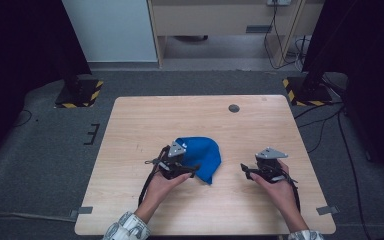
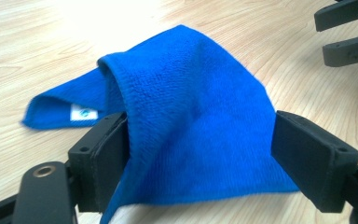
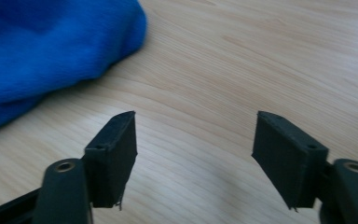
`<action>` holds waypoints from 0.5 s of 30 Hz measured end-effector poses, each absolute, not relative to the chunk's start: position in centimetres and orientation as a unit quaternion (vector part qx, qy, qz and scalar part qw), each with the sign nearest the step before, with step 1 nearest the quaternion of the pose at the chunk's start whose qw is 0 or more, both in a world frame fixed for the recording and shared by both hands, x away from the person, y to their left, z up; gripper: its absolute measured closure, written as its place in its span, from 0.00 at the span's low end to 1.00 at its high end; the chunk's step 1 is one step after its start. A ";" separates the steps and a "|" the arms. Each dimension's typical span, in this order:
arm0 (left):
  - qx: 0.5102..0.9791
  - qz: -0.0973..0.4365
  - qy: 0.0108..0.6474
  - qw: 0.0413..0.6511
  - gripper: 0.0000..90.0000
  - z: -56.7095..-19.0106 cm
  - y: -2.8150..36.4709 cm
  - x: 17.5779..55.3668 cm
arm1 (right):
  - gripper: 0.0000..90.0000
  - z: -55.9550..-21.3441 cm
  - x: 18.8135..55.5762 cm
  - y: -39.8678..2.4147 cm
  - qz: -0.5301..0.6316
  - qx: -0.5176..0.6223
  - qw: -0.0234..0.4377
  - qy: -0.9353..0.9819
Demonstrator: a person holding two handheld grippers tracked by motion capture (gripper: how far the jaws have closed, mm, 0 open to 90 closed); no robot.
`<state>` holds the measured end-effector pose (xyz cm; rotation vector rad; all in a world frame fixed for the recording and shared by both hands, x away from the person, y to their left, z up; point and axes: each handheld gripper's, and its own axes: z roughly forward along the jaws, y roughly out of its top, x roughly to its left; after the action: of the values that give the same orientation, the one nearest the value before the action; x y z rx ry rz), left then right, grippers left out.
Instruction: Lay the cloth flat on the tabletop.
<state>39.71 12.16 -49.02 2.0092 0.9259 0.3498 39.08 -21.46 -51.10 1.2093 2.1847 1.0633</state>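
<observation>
The blue cloth is straddled, ungripped, by the spread left tongs; its underside is hidden. The right tongs are held spread beside it.

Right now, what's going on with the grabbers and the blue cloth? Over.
Left gripper open, fingers either side of the blue cloth. Right gripper open, empty, beside it. Table bare between them.

light: table evenly bright, surroundings dim | glare: upper left gripper view | blur: right gripper view soft
</observation>
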 end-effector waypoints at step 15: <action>0.778 0.168 0.407 0.448 0.46 -48.3 16.8 39.7 | 0.71 -50.2 37.5 -16.4 0.436 0.355 0.160 0.811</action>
<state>39.70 16.79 -48.31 1.9260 1.0063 0.4154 37.53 -16.45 -50.18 1.0155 2.3181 1.2452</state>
